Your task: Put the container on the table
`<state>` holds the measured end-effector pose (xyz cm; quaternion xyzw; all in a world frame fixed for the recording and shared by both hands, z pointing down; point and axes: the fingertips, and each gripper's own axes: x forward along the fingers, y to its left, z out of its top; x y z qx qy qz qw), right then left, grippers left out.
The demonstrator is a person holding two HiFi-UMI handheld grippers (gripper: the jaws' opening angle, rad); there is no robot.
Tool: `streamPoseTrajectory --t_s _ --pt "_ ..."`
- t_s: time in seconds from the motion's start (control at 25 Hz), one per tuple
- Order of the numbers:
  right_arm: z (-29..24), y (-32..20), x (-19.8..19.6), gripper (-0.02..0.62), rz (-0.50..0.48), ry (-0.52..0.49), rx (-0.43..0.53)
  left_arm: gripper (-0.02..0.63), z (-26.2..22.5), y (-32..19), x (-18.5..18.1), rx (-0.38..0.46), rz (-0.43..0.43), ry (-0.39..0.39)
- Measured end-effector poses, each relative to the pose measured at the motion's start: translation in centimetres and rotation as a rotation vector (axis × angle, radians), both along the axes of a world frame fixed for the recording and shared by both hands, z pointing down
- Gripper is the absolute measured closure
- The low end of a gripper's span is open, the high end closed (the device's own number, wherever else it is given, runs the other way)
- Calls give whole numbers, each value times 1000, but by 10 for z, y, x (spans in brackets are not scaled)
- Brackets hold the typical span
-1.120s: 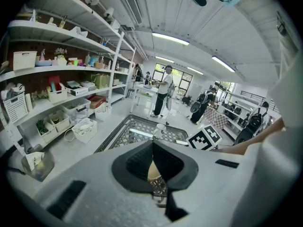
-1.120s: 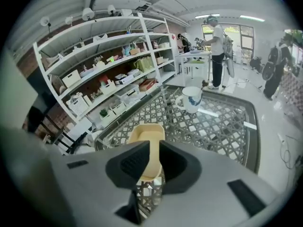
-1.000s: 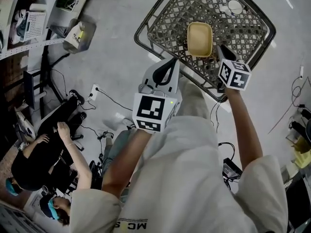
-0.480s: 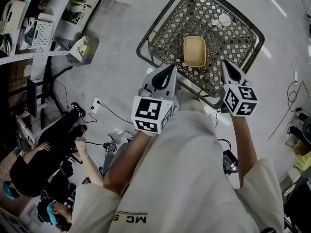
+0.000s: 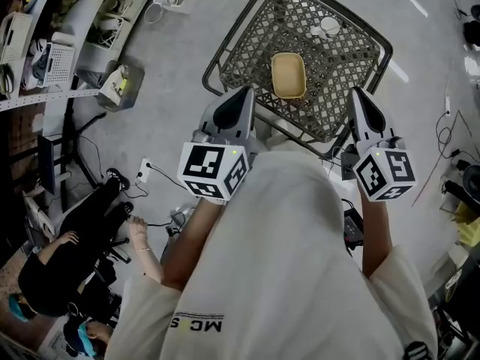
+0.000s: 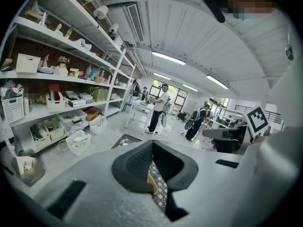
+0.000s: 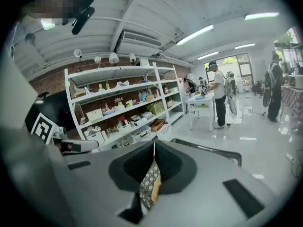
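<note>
I see the rounded, tan-yellow container sitting on the dark metal lattice desk. My left tongs and right tongs hover at its near edge, both pinched together and empty.

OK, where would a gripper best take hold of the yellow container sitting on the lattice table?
Probably the rim of its near short wall, from above, one jaw inside and one outside. The container sits upright and open-topped on the table, and that end faces the right gripper, whose jaws are shut and would need opening first.
</note>
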<state>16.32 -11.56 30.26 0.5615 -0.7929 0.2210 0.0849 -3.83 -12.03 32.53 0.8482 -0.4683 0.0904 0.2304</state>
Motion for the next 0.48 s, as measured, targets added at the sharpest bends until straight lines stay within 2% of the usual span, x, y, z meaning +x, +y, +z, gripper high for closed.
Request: streamPoseTrajectory --t_s 0.16,0.48 --pt "-35 7 3 571 35 -4 110 583 -17 3 -9 39 5 -14" --pt "-33 18 -9 574 -8 2 132 583 -32 8 -13 85 33 -49"
